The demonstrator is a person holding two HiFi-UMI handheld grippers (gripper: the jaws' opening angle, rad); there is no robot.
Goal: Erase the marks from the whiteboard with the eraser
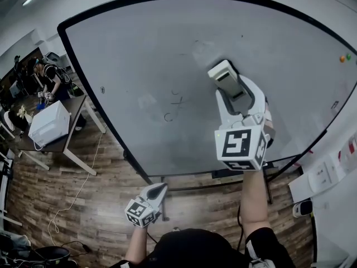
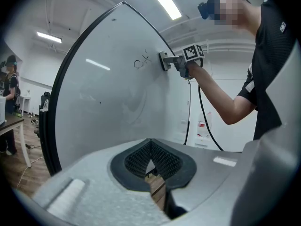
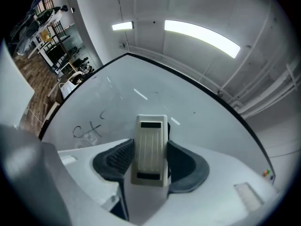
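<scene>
The whiteboard point(image 1: 139, 54) fills the head view and carries a few thin black marks point(image 1: 174, 108) near its middle. My right gripper point(image 1: 230, 88) is shut on a white ribbed eraser point(image 1: 222, 73), which is held against the board up and to the right of the marks. In the right gripper view the eraser point(image 3: 150, 149) stands between the dark pads, with the marks point(image 3: 89, 128) to its left. My left gripper point(image 1: 159, 190) hangs low below the board's bottom edge, shut and holding nothing. Its own view shows the jaws point(image 2: 150, 157) closed, and the marks point(image 2: 142, 60) beside the eraser point(image 2: 164, 60).
At the left stands a table point(image 1: 67, 141) with a white box point(image 1: 49, 123) on it, and a person point(image 1: 49, 77) behind it. A cable point(image 1: 78, 194) trails over the wooden floor. Coloured magnets point(image 1: 345, 57) sit on the board's right edge. Wall sockets point(image 1: 321, 175) are at the right.
</scene>
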